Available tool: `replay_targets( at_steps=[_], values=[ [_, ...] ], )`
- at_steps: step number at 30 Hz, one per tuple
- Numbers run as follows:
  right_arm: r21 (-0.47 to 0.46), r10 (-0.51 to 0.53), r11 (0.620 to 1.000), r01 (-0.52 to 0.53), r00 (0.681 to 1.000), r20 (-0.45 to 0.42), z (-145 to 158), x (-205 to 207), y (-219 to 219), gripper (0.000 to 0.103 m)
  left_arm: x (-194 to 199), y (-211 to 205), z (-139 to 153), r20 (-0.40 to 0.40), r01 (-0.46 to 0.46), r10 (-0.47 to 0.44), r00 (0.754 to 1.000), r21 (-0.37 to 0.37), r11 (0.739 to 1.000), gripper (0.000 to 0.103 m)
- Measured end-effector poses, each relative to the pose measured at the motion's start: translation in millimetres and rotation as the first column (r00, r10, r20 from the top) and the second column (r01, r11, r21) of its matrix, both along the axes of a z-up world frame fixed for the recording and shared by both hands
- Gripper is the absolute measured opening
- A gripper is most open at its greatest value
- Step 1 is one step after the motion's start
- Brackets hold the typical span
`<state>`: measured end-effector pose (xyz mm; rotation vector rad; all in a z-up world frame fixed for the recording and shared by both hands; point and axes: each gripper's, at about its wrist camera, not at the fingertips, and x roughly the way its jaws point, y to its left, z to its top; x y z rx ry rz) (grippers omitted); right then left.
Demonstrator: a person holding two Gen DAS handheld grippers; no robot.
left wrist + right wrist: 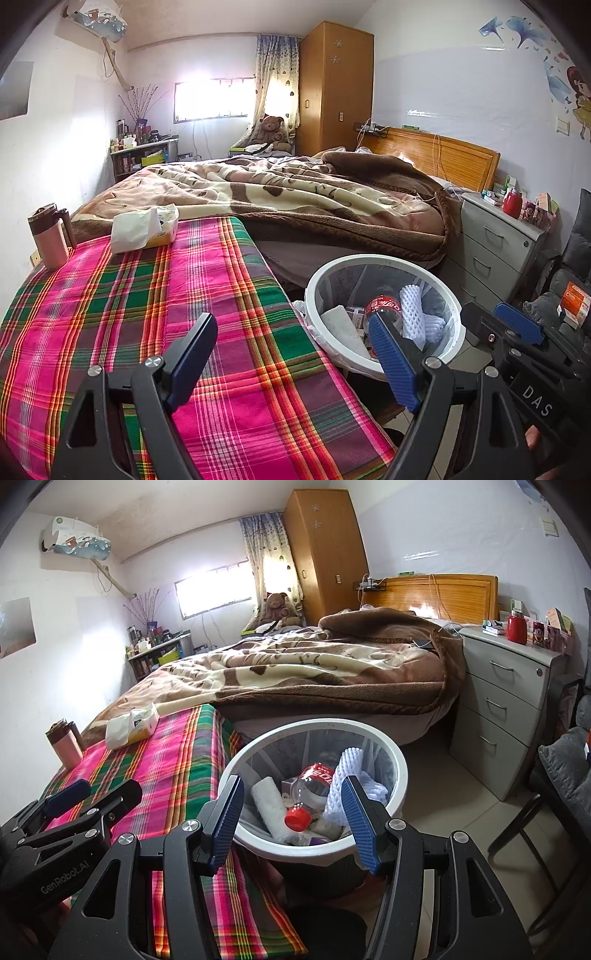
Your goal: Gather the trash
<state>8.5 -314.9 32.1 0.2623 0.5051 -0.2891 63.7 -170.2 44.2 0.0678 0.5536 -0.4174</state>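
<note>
A white-rimmed trash bin (400, 771) stands on the floor beside the plaid-covered table (177, 760). Inside it lie a clear cola bottle (314, 779) with a red cap, a white foam net (343, 775) and a roll of white paper (269, 808). My right gripper (295, 812) hangs open over the bin's near rim, holding nothing. My left gripper (291, 354) is open and empty above the table's right edge, with the bin (384, 258) to its right. On the table's far end sit a tissue pack (147, 229) and a pink mug (50, 236).
A bed with a brown blanket (295, 192) lies behind the table and bin. A grey drawer unit (509, 701) stands right of the bed, with small items on top. A dark chair (561, 775) is at the far right, with tiled floor between it and the bin.
</note>
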Motion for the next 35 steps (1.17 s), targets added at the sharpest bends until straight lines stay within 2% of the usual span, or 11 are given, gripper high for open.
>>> replay_targets(
  at_steps=[35],
  values=[
    [0.001,0.008,1.000,-0.008,1.000,-0.004,-1.5,1.4,4.2,0.056,-2.1,1.5,-1.5,-0.004,-0.006,0.006,1.000,-0.004,1.000,0.085]
  ],
)
